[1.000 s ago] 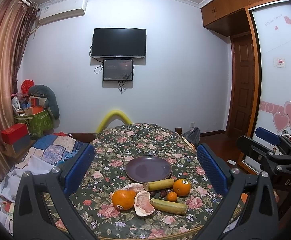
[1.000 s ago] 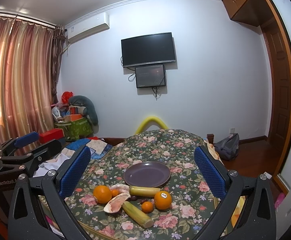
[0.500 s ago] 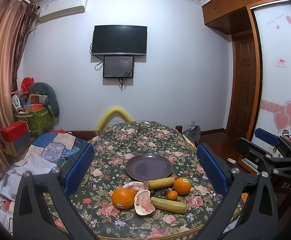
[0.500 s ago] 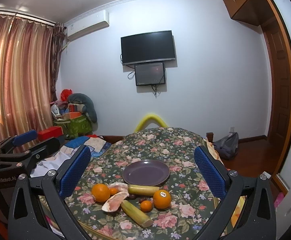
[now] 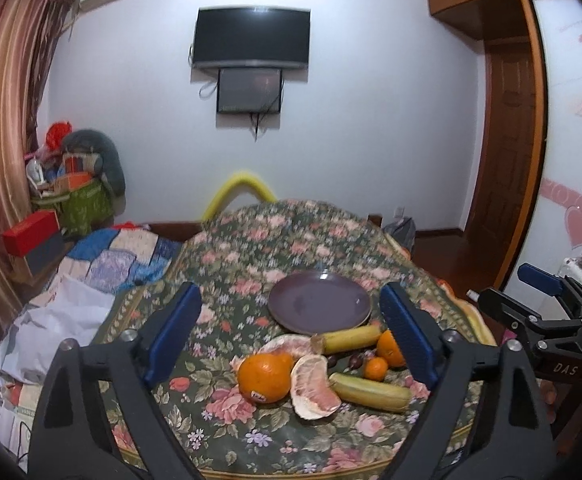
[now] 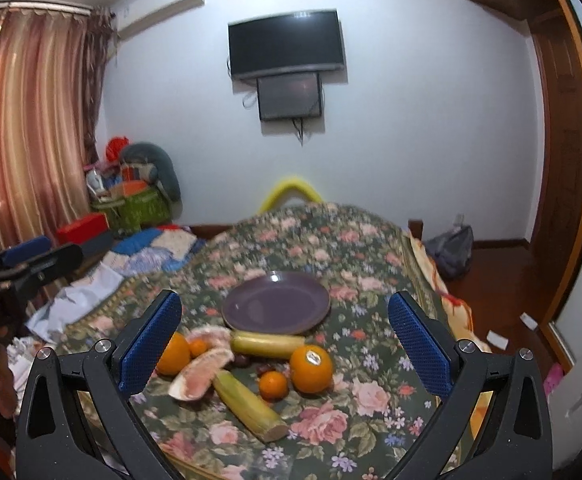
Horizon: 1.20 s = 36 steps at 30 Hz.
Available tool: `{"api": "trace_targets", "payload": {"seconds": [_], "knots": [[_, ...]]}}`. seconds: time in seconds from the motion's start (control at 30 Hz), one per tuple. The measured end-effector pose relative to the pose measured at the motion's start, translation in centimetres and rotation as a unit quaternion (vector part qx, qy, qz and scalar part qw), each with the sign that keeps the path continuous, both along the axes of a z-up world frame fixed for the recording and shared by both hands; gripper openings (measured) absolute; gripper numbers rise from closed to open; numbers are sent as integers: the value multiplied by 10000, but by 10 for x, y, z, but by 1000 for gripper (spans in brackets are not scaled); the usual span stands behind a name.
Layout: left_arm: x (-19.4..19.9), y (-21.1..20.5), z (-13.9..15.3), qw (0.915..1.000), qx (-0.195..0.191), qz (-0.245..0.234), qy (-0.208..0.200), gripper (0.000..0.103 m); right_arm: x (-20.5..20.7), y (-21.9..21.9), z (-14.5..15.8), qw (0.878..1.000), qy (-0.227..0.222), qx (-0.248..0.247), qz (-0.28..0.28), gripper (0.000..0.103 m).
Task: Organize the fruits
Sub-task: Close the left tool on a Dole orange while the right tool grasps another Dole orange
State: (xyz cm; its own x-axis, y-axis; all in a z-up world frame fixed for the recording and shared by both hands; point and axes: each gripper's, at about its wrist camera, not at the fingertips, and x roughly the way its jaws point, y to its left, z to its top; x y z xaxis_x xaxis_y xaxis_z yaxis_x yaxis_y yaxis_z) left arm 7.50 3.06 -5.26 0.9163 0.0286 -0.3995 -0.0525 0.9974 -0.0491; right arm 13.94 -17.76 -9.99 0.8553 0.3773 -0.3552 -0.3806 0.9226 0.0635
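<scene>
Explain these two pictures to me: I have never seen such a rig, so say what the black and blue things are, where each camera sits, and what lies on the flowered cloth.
No robot here: a person holds a two-finger tool in each hand. Each picture comes from a camera on one tool, looking along its blue fingers. The left tool has just been closing a little with nothing between its fingers; the right tool is open and empty too. On the table lie an empty purple plate and, nearer, loose fruit: a large orange, pomelo pieces, two banana-like fruits, a second orange, a small tangerine. Nothing is held.
</scene>
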Motion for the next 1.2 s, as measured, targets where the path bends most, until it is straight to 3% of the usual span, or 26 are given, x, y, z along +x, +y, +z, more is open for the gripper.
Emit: {"api": "trace_targets", "payload": {"seconds": [0.27, 0.5, 0.97, 1.03, 1.2], "knots": [[43, 29, -48, 9965, -184, 75, 811, 74, 38, -1, -33, 9978, 624, -198, -20, 95], [71, 40, -93, 9892, -280, 101, 1435, 71, 65, 1, -66, 9918, 1240, -307, 81, 87], [107, 36, -151, 9737, -533, -85, 2212, 72, 101, 9, -113, 9794, 1971, -351, 254, 82], [111, 35, -159, 9713, -569, -92, 2308, 72, 105, 10, -117, 9772, 2075, -305, 316, 74], [115, 32, -169, 9692, -570, -59, 2396, 72, 115, 9, -125, 9737, 2249, -168, 322, 66]]}}
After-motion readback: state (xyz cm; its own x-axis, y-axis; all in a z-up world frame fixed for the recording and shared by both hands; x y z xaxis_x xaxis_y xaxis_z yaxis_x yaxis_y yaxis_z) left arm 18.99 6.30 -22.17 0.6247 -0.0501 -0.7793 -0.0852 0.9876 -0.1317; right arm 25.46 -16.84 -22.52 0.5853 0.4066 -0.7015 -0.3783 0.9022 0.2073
